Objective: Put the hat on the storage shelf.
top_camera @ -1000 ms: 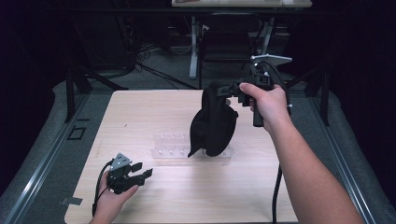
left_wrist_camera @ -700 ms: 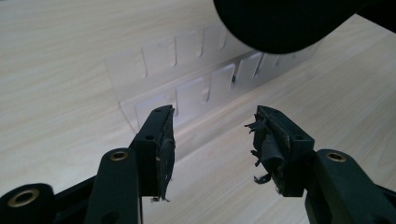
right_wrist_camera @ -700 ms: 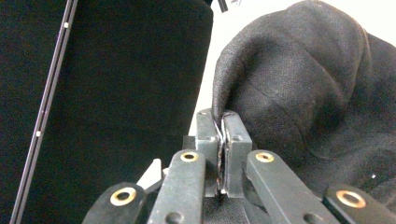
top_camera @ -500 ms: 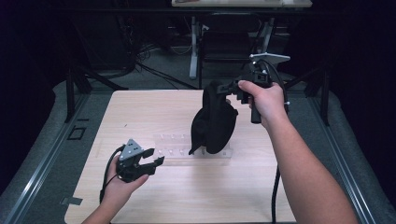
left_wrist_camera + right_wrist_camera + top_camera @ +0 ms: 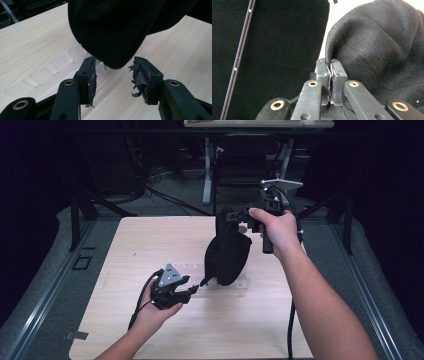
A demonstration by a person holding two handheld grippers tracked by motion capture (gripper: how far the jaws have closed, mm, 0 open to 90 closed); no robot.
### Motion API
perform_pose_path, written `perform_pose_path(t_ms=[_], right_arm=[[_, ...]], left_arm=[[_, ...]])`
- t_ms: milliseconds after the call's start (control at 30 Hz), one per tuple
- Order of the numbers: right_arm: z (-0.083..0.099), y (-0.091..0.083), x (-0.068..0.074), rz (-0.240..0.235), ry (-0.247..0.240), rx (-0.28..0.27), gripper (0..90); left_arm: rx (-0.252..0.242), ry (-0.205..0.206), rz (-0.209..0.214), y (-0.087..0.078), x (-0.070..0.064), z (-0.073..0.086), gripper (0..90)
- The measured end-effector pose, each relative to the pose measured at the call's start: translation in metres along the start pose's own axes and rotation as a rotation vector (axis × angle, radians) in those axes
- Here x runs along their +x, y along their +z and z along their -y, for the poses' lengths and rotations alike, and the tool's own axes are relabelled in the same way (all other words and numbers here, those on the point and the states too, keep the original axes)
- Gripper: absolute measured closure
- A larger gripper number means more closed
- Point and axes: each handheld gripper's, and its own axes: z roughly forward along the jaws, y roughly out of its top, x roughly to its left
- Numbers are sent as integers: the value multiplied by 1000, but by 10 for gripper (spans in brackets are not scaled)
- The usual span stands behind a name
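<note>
— Above the surface (image 5: 125, 250), what is the right hand-held gripper (image 5: 239, 220) doing?
— Clenching the black cloth bag (image 5: 227, 252), dangling it over a clear tray (image 5: 192, 270).
— And the left hand-held gripper (image 5: 113, 72)?
— Reaching forward, jaws parted beneath the bag's bottom.

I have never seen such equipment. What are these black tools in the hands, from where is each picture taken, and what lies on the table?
A person holds a hand-operated claw in each hand; no robot arm is there. One camera looks down from above the wooden table. Each claw also carries its own camera, looking along its two jaws. The right claw is shut on the edge of a black cloth bag and holds it up, its bottom hanging just above the table. The left claw is open, its jaws at either side of the bag's lower tip. A clear plastic tray lies on the table beneath the bag.
</note>
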Motion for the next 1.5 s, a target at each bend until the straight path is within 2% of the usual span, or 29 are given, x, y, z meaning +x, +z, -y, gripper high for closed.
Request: perform_pose_path(t_ms=[133,367,433,533,633,933,1233,1500], right_arm=[[0,1,-1,-10,3,-3,873],[1,4,0,-25,-1,5,868],[1,4,-1,-28,-3,10,869],[2,5,1,-29,-13,9,867],[4,4,2,-28,-15,5,833],[6,-10,4,-69,-21,-44,774],[8,-22,1,-57,-21,-50,773],[11,-26,-1,-39,-27,-48,751]], left_arm=[[4,22,9,4,-5,-7,597],[4,61,10,12,-15,-14,785],[8,67,7,14,-16,-14,800],[19,145,-36,15,-23,-16,828],[24,173,-50,15,-26,-15,842],[25,171,-44,13,-22,-12,845],[22,179,-43,13,-21,-11,846],[19,170,-40,12,-19,-9,846]])
